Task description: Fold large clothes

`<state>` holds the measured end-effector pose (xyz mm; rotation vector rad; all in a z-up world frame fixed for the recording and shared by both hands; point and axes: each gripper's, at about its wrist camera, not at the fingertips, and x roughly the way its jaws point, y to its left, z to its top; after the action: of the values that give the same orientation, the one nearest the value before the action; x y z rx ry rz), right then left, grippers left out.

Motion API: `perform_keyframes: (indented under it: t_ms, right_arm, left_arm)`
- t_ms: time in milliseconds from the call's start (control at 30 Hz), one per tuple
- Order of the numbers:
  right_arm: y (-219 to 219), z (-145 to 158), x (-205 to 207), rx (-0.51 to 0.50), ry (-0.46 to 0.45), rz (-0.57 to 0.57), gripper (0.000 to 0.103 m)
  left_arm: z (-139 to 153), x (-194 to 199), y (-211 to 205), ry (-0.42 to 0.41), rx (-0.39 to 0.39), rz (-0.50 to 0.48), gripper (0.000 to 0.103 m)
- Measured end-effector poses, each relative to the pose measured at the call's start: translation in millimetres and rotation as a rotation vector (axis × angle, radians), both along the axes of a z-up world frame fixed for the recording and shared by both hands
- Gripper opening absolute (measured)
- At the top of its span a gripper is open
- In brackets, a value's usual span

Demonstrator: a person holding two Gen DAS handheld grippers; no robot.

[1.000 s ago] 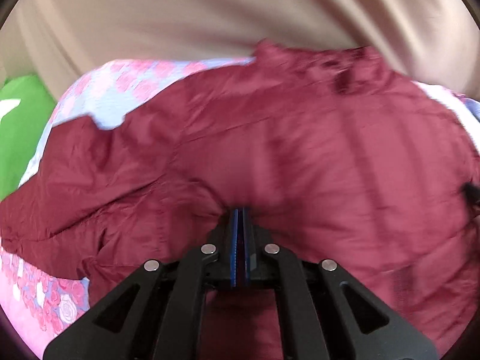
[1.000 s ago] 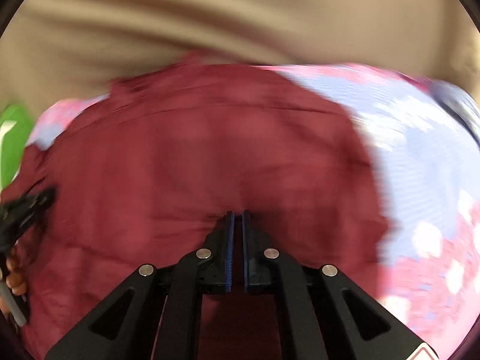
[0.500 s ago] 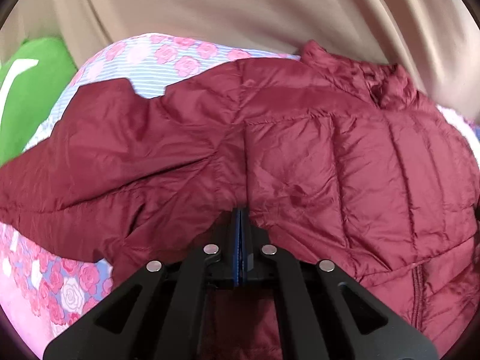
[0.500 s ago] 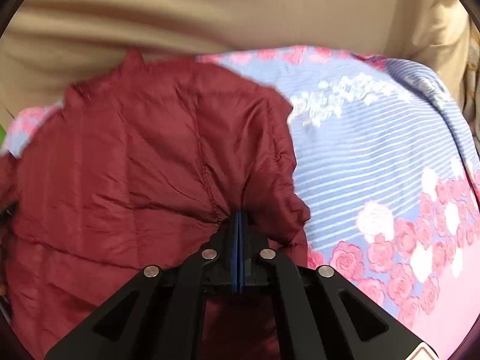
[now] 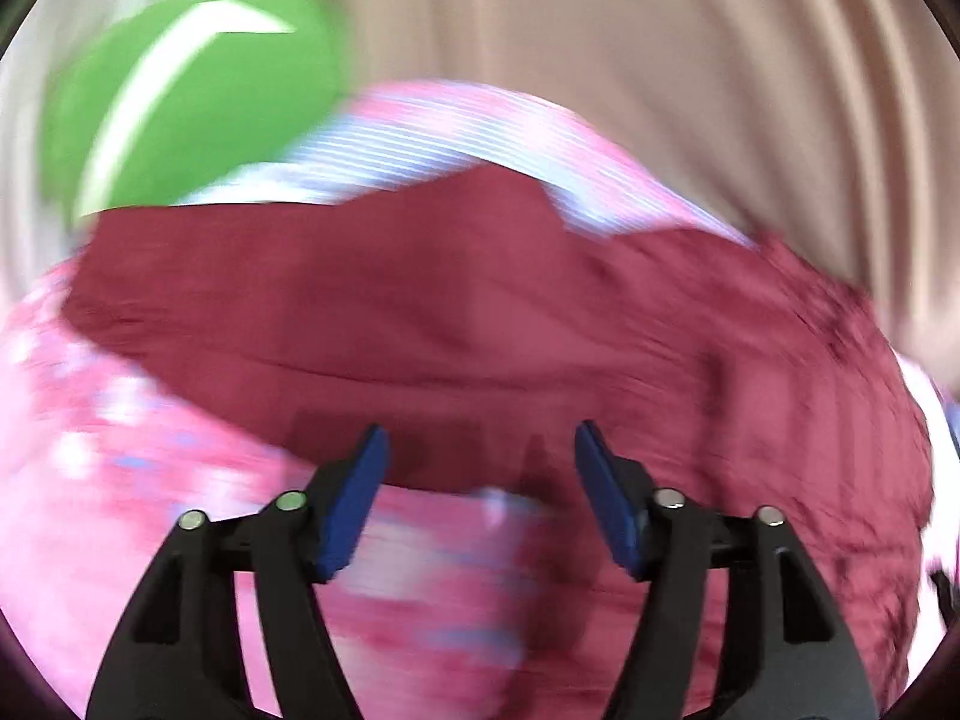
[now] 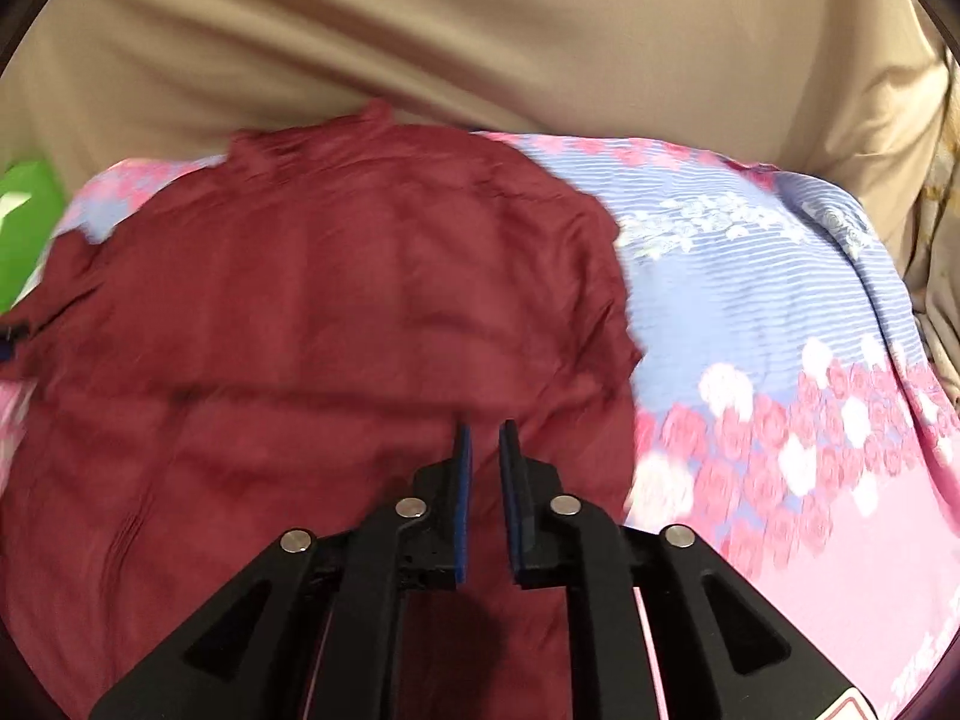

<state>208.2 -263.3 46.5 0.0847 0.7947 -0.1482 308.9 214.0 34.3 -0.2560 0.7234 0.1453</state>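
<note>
You've just released the puffy maroon quilted jacket point(image 6: 312, 324): left gripper point(image 5: 477, 450) wide apart, right gripper point(image 6: 485, 438) barely parted, so it lies spread for folding.

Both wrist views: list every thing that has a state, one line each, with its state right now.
Left hand-held gripper: wide open, holding nothing.
Right hand-held gripper: slightly open, nothing between its fingers.
Jacket: dark red, lying spread on the bed, released.
Bedsheet: floral, partly covered by the jacket.
Green pillow: at the bed's far left corner.
</note>
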Motion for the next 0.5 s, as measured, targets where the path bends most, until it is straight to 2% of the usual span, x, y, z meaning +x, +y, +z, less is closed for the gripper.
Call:
perform_keyframes:
  t_ms: [100, 200, 333, 433, 500]
  right_arm:
    - [15.5, -2.8, -33.2, 0.029, 0.000, 0.053, 0.025]
    - [32.7, -10.0, -57.1, 0.040, 0.009, 0.084, 0.025]
    - [53.3, -23.4, -79.2, 0.061, 0.042, 0.111, 0.027]
    - [64.6, -30.5, -92.5, 0.054, 0.055, 0.106, 0.032]
    - [67.4, -34.0, -95.2, 0.051, 0.054, 0.100, 0.034]
  left_arm:
    - [-5.0, 1.1, 80.7, 0.030, -0.041, 0.169, 0.068]
    - [-14.9, 3.0, 156.4, 0.046, -0.096, 0.335, 0.068]
    - [-27.7, 7.3, 223.6, 0.053, -0.194, 0.482, 0.067]
    - [-43.0, 15.6, 252.1, 0.038, -0.308, 0.514, 0.067]
    - [-50.8, 20.7, 259.6, 0.040, -0.343, 0.508, 0.065]
